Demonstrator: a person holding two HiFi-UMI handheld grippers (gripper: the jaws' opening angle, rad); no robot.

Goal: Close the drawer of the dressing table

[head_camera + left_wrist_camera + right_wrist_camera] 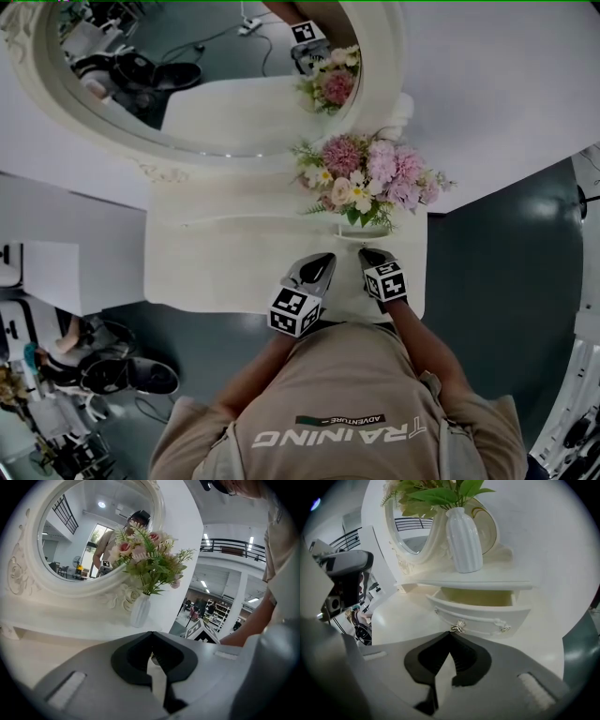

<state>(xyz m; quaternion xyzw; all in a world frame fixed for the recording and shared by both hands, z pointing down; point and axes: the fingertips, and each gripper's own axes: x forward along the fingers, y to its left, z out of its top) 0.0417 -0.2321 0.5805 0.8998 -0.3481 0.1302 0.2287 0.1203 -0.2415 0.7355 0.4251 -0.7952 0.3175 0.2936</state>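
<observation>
White and standing open, the drawer (480, 616) juts out from under a low shelf (478, 584) along the back edge of the desk (401, 616), toward its right edge. Its pale yellow inside shows behind the curved front. A small metal knob (459, 626) sits at the left of that front, and a second knob (505, 628) near its right end. The right tongs (450, 633) point at the drawer front with their tips pressed together and nothing between them. The tips lie just before the left knob; whether they touch it cannot be told. On the shelf right above the drawer stands a ribbed white vase (464, 534) of pink and cream flowers (370, 178) with green leaves. Behind it rises an oval mirror (216, 66) in a carved white frame, filling the back of the desk from the middle to the left. The left tongs (151, 633) hang over the desk's front edge just left of the right tongs, tips likewise together and empty, aimed at the vase and mirror. From the head view both tongs are side by side over the front right part of the desk, a person's beige shirt (347, 403) below them.
</observation>
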